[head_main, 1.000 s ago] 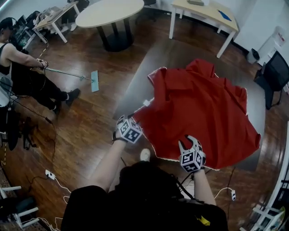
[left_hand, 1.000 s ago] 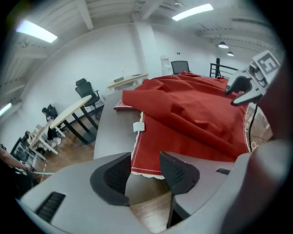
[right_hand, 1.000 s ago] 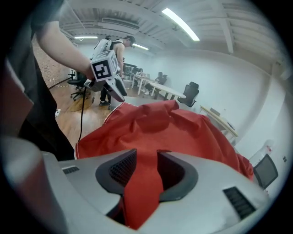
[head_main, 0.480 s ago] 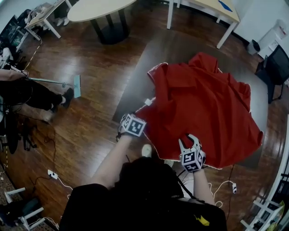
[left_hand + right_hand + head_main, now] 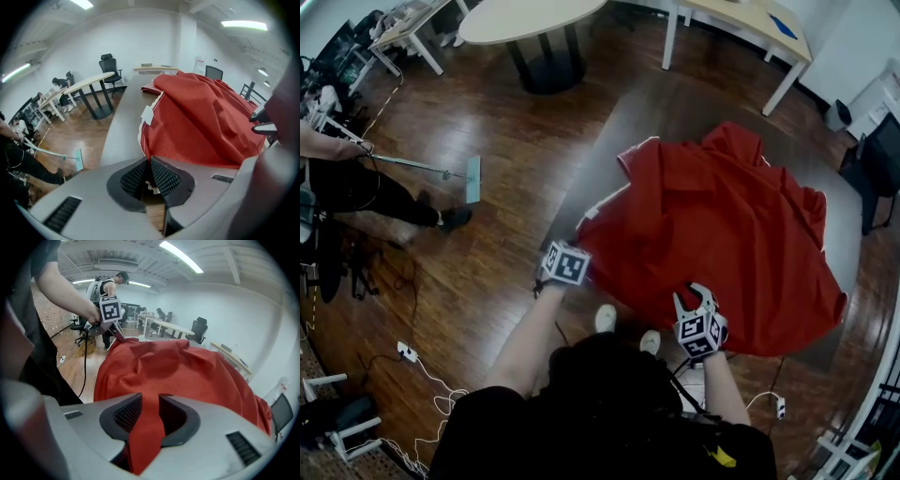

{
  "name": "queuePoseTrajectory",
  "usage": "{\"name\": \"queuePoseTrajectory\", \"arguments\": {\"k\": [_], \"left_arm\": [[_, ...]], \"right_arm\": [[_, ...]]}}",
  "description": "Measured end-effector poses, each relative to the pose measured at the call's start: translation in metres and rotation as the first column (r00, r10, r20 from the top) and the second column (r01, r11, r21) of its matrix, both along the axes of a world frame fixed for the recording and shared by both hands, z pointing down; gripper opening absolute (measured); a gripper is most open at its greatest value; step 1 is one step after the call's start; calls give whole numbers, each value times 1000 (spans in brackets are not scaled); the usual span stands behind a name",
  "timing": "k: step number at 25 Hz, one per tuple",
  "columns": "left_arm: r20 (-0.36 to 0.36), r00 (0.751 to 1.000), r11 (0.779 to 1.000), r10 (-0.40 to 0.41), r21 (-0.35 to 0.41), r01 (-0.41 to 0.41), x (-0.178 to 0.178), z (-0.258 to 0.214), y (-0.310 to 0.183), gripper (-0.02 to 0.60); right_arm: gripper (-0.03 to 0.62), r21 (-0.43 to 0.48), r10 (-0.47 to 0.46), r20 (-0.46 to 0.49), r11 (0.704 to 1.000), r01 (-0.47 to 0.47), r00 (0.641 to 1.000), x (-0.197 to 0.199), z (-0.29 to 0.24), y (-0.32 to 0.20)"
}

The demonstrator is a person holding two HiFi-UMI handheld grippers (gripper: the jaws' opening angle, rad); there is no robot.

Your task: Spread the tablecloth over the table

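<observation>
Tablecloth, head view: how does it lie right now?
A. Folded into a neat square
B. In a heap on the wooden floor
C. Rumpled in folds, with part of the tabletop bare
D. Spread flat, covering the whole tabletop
C: the red tablecloth sits in rumpled folds on the table, whose grey top shows bare beyond it and along its left side.

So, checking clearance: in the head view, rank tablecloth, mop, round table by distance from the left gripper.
1. Tablecloth: the left gripper has just been closing on its edge.
2. Mop: on the floor, left.
3. Round table: top, far.
</observation>
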State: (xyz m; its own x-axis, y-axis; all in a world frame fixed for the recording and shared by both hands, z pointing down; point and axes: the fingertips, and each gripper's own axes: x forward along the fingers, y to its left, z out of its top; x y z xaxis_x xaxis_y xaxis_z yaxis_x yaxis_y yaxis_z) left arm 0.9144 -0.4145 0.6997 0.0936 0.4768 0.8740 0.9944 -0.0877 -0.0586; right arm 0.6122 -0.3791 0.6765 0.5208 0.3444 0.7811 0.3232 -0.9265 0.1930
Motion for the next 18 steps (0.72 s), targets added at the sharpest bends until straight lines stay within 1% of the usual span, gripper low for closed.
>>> {"name": "queuePoseTrajectory", "arguments": {"k": [3, 5, 7, 9, 11, 13, 15, 18], "left_arm": [[-23, 995, 995, -94, -36, 93, 24, -10, -27, 20], [-26, 985, 983, -172, -71, 170, 32, -17, -46, 20], [-6, 966, 964, -258, -72, 257, 34, -18, -73, 21], [-5, 945, 943, -326, -71, 325, 39, -19, -98, 21], [-16, 927, 925, -375, -78, 373, 45, -21, -118, 21], [-12, 909, 905, -417, -102, 414, 51, -19, -133, 21], [-17, 883, 878, -469, -121, 464, 62, -19, -150, 21], [-9, 847, 841, -532, -119, 527, 70, -15, -174, 23]], "right_arm": [[121, 3, -63, 8, 998, 63, 998, 16, 7, -1], [121, -5, -117, 11, 993, 117, 993, 26, 6, -2], [121, -8, -167, 10, 986, 167, 986, 35, 7, -7], [121, 4, -200, 9, 980, 200, 980, 41, 12, -15], [121, 0, -237, 7, 971, 237, 971, 50, 9, -22], [121, -3, -264, 8, 965, 264, 965, 55, 6, -28], [121, -1, -281, 4, 960, 281, 960, 57, 4, -34], [121, 5, -292, 8, 956, 292, 956, 49, 3, -41]]}}
